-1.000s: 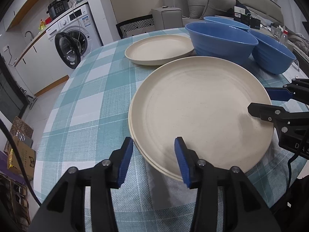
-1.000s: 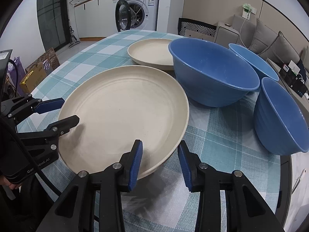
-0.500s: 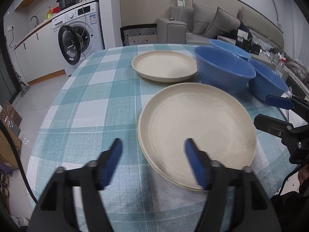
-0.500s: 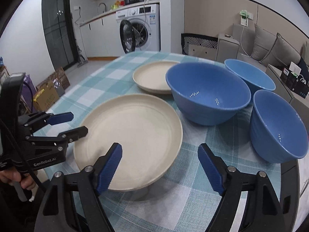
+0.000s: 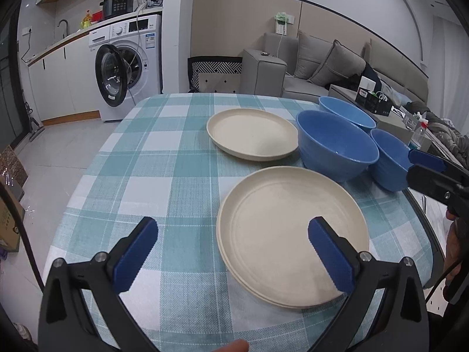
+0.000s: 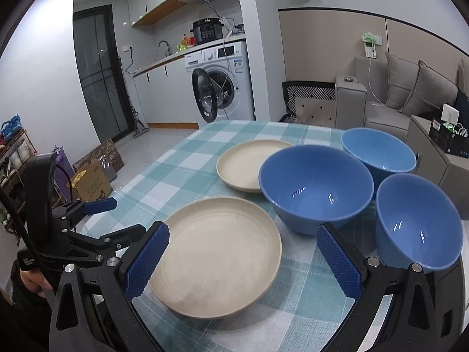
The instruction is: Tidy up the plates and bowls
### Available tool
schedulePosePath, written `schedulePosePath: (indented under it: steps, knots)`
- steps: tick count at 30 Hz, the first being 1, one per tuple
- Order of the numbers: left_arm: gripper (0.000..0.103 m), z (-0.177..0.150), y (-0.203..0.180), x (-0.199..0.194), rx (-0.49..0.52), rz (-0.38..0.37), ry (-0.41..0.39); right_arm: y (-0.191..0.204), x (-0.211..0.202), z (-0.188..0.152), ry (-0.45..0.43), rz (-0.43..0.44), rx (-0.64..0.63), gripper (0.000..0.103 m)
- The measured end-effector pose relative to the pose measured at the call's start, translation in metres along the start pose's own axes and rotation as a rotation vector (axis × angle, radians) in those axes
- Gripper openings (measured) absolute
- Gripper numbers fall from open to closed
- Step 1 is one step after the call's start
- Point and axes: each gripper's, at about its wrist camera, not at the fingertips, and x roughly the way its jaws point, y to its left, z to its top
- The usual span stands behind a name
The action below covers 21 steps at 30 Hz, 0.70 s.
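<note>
Two cream plates lie stacked (image 5: 293, 234) (image 6: 217, 255) at the near edge of the checked tablecloth (image 5: 164, 182). A single cream plate (image 5: 252, 138) (image 6: 249, 164) rests farther back. Three blue bowls stand to the right: a large one (image 5: 337, 146) (image 6: 316, 184), one behind it (image 5: 346, 111) (image 6: 378, 152) and one nearest the right edge (image 5: 390, 161) (image 6: 419, 220). My left gripper (image 5: 231, 228) hovers above the stack's left rim, jaws opening wide, nothing pinched. My right gripper (image 6: 243, 230) hangs over the stack's right side, jaws likewise opening and empty.
A washing machine (image 5: 126, 67) with its door open stands beyond the table on the left, a grey sofa (image 5: 322, 58) behind on the right. Cardboard boxes (image 6: 91, 182) sit on the floor. A low side table (image 6: 433, 152) with small items stands off the table's right edge.
Both grippers have let go of the top plate, opened wide and lifted back from it. The stack of plates stays on the table.
</note>
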Motion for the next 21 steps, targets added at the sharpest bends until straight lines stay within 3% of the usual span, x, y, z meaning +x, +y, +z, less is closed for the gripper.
schedulePosePath:
  steps: [11, 21]
  knots:
    - [0.103, 0.035, 0.018, -0.015, -0.040, 0.061, -0.083, -0.019, -0.041, 0.037, -0.132, -0.011, 0.009, 0.102]
    - [0.103, 0.066, 0.018, -0.020, -0.007, 0.107, -0.129, -0.072, -0.096, 0.062, -0.277, -0.011, 0.130, 0.102]
